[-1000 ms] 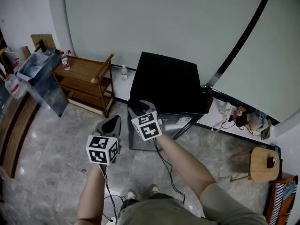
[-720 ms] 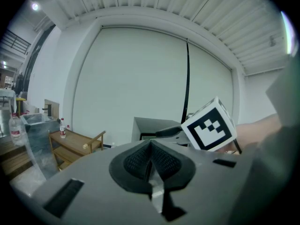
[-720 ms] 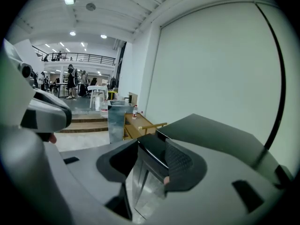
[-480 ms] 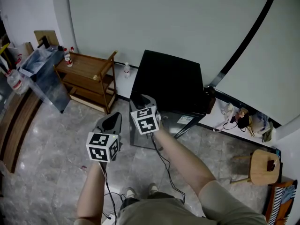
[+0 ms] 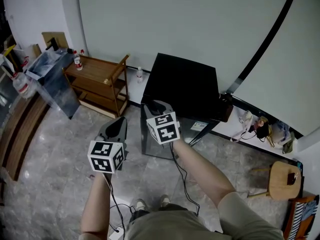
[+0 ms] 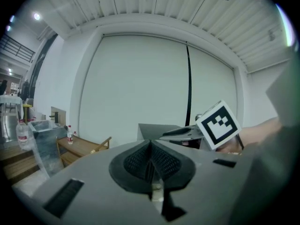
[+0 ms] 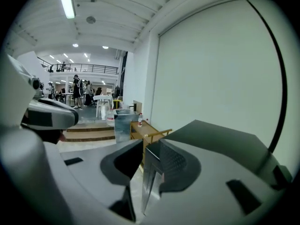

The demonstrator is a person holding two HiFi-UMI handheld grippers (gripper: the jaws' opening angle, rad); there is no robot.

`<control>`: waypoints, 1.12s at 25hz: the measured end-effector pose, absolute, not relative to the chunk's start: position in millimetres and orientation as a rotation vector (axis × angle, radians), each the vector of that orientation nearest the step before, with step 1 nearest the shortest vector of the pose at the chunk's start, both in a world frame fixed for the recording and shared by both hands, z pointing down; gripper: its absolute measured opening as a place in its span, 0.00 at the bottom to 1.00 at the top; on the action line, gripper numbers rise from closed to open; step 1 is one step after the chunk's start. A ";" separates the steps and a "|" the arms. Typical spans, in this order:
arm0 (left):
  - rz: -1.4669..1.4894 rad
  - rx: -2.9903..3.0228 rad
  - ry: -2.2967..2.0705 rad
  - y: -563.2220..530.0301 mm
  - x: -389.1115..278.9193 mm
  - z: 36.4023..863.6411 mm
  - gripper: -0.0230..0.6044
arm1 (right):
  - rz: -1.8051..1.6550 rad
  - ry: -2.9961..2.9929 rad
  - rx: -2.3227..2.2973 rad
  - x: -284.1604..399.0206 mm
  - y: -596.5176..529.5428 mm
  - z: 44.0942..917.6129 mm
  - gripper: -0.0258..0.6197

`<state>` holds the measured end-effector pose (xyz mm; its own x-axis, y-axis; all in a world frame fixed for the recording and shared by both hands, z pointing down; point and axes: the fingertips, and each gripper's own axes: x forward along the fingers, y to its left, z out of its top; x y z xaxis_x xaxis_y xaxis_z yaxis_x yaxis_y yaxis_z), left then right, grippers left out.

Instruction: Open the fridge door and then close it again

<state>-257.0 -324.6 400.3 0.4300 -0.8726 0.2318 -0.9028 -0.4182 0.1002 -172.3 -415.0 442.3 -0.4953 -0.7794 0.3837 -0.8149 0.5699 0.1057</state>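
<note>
The small black fridge stands on the floor against the wall, its glass door facing me and closed. My right gripper hovers at the fridge's front left top corner. Its jaws have just been closing and still stand apart. In the right gripper view the door's shiny corner edge shows in the gap, and I cannot tell whether a pad touches it. My left gripper hangs in the air left of the fridge, shut and empty.
A wooden cart stands left of the fridge, with a clear bin beyond it. A bottle sits by the wall. A low white ledge with clutter and a wooden stool are at the right.
The head view has drifted, so the room sits a little further right. Both grippers have risen slightly; the right one stays at the fridge's front left corner.
</note>
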 end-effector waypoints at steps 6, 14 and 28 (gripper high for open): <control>0.196 2.521 -1.583 -301.9 -259.1 364.8 0.05 | 0.115 -2.526 1.303 -157.5 -375.4 390.2 0.12; 0.143 2.632 -1.622 -258.7 -251.2 314.9 0.05 | 0.031 -2.649 1.321 -131.7 -305.9 324.0 0.09; 0.127 2.688 -1.569 -172.1 -226.4 275.8 0.05 | -0.047 -2.757 1.295 -86.6 -195.4 272.7 0.04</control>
<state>-226.4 -172.1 275.8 0.4892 -0.8681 0.0837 -0.8703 -0.4922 -0.0182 -86.6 -195.4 272.7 -0.6349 -0.7692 0.0726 -0.7663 0.6389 0.0679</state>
